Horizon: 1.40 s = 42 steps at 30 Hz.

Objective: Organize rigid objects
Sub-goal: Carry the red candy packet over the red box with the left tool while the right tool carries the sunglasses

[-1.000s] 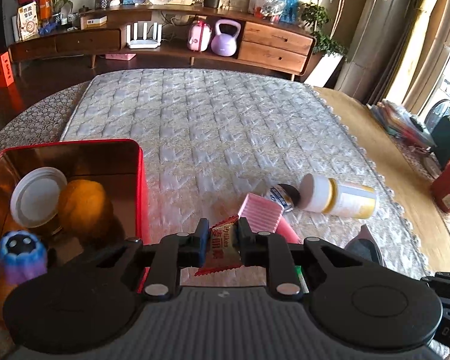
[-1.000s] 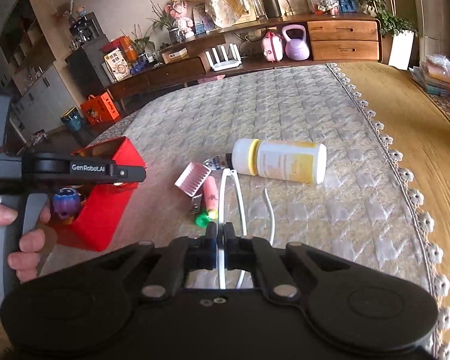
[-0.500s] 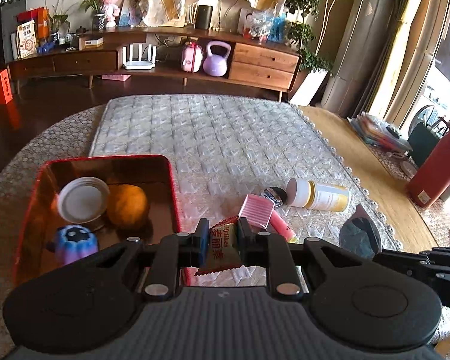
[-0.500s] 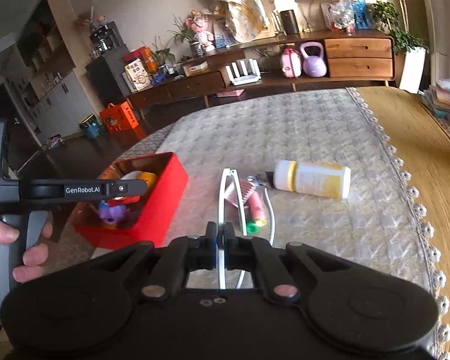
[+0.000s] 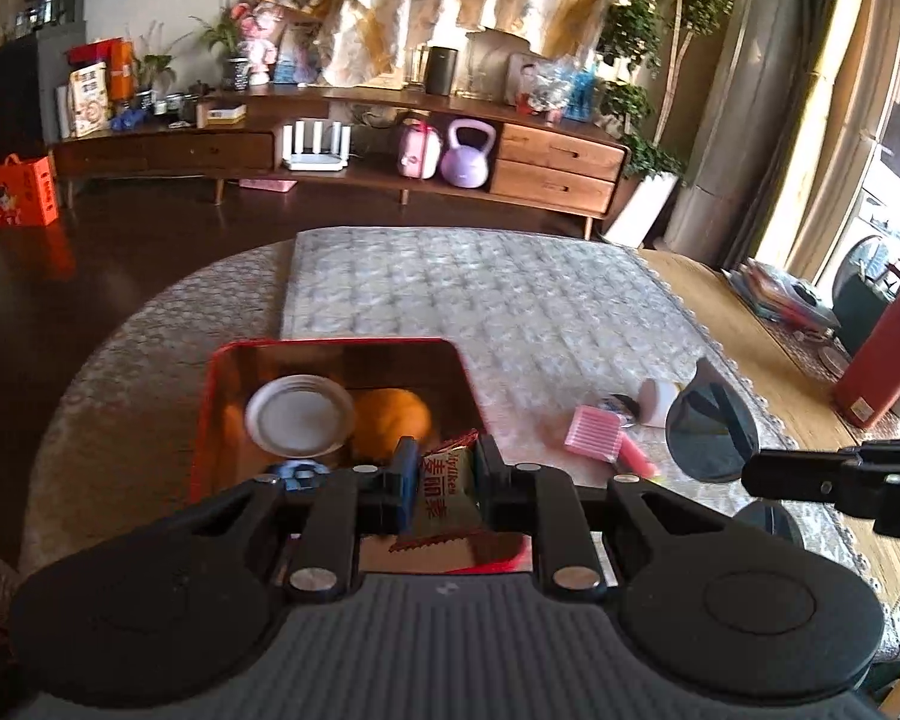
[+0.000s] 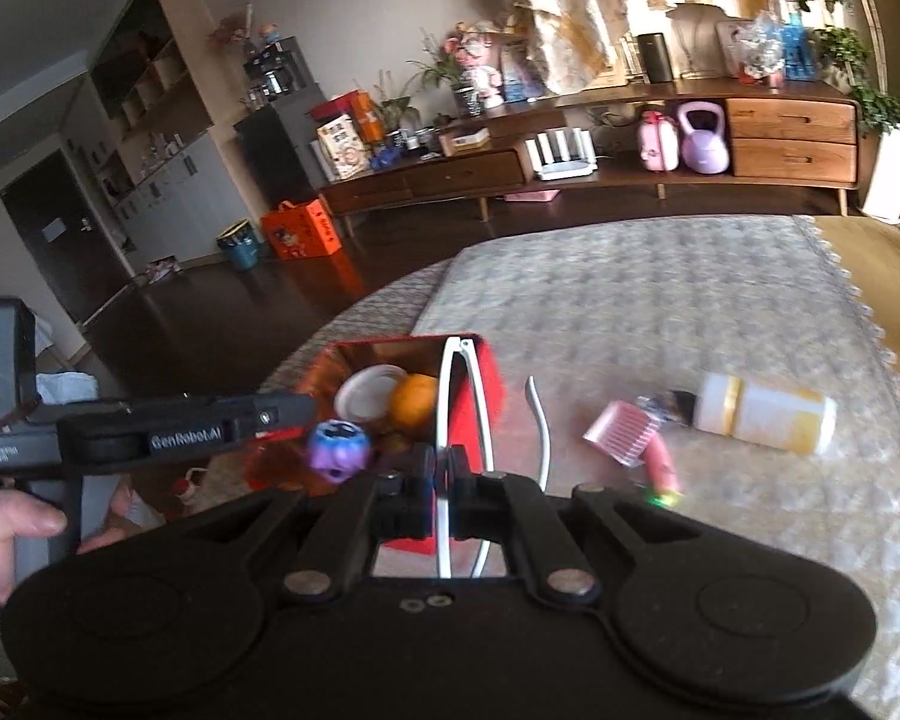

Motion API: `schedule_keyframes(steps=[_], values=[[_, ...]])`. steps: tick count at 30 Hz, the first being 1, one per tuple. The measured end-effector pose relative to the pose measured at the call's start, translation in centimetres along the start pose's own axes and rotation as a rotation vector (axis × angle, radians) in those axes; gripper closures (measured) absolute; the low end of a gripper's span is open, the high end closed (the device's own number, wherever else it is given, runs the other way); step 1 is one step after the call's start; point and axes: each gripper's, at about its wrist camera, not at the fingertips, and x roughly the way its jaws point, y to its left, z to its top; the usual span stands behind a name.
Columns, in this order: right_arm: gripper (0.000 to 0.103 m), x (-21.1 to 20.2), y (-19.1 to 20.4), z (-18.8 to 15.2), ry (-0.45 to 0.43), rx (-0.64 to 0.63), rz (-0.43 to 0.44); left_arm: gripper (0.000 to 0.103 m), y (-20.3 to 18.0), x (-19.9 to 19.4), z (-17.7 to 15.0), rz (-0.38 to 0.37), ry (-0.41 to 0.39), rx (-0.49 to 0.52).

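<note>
Roughly halfway, I'd say. The red box (image 5: 330, 354) already has a lid (image 5: 299, 417), an orange (image 5: 393, 417) and a purple toy (image 6: 337, 445). My left gripper (image 5: 441, 483) is clamped on a snack packet (image 5: 444, 492) over the box; the right gripper (image 6: 444, 477) is pinching sunglasses (image 6: 450, 396). Bottle (image 6: 762, 414), pink comb (image 6: 621, 432) and pink tube (image 6: 660, 465) wait on the cloth (image 6: 660, 300).

A long wooden sideboard (image 5: 342, 165) spans twelve o'clock, with a white router (image 5: 317, 147), a pink case (image 5: 418, 147) and a purple kettlebell (image 5: 465, 155) side by side on its lower shelf. An orange box (image 5: 21, 191) stands on the dark floor at ten o'clock. A potted tree (image 5: 660, 90) rises at one o'clock. Patterned curtains (image 5: 486, 6) hang behind the sideboard.
</note>
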Motion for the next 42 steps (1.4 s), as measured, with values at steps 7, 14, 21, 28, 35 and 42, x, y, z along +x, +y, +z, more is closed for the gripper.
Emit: schedule_keyframes(steps=[7,14,21,28,35,42], values=[[0.099,3.6,2.9,1.7,0.014,-0.001,0.021,0.084,4.1,0.0,-0.5,0.047,0.009,-0.029],[0.099,8.1,4.5,2.1,0.05,0.006,0.025,0.084,7.1,1.7,-1.1,0.075,0.043,-0.041],[0.099,11.9,5.7,1.9,0.074,-0.031,0.002,0.084,7.2,3.6,-1.6,0.09,0.039,0.023],[0.099,14.4,6.4,0.7,0.123,-0.067,-0.022,0.084,7.4,5.5,-2.2,0.123,0.046,0.06],[0.099,15.3,5.9,-0.3,0.16,-0.073,-0.038,0.084,7.7,6.4,-2.4,0.138,0.045,0.069],[0.088,15.3,5.8,-1.1,0.171,-0.053,-0.049,0.084,8.2,6.5,-3.1,0.143,0.062,0.054]])
